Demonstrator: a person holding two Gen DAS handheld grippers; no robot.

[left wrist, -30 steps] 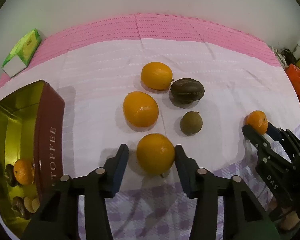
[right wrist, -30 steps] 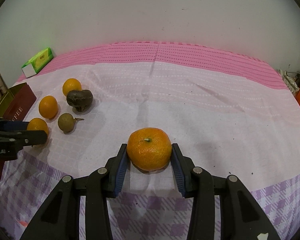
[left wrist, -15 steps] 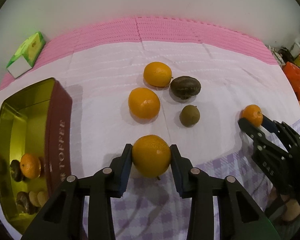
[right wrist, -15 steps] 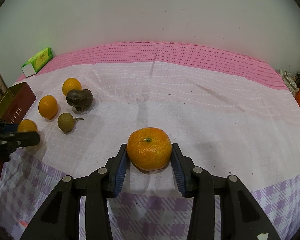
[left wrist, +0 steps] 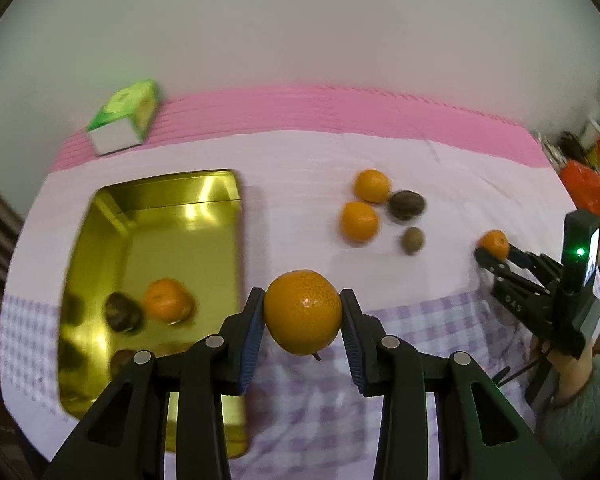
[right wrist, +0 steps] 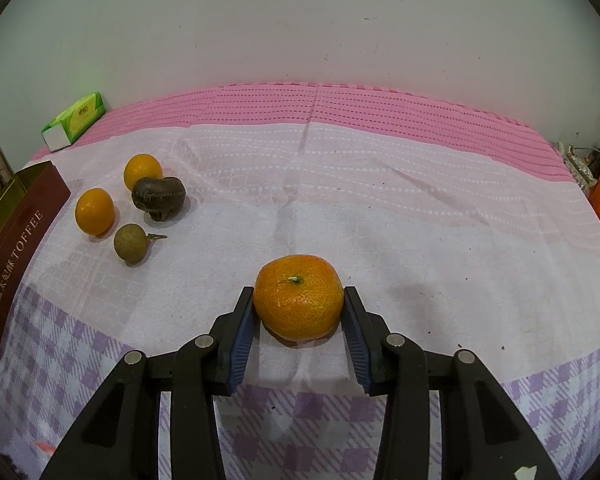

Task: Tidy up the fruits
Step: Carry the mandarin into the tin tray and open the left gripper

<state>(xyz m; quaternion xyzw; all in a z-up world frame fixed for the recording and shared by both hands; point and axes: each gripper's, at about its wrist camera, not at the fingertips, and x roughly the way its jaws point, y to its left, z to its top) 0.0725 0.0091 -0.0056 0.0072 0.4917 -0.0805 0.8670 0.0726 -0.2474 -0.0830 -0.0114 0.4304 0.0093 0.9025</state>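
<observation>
The orange (left wrist: 302, 312) was pinched between the 2 blue pads of the left gripper (left wrist: 302, 318), clear of the cloth, with its short stem pointing down. It hung just right of the tin's (left wrist: 236, 248) near wall, not yet over the opening. The jaws had closed on it within the last second and the pads sat at the fruit's widest part, so the hold looked centred.

The tin held 1 orange and at least 1 dark fruit toward its near-left part; other shapes near the front were too blurred to name. The far half of its floor looked bare. Judgement: carry the orange left over that bare gold floor, lower it close to the bottom, then part the jaws, so it does not drop onto or roll into the fruit already there. Keep the pinch steady during travel; a round peel could slip if the squeeze eased early.

The right gripper (right wrist: 298, 322) had its pads against both sides of a mandarin (right wrist: 298, 298) resting on the cloth (right wrist: 440, 240), stem up.

Left on the cloth were 2 oranges (right wrist: 94, 211), 1 dark wrinkled fruit (right wrist: 159, 196) and 1 small brown fruit (right wrist: 129, 243), grouped near the tin. A green box (right wrist: 75, 121) lay at the far edge, well apart.
</observation>
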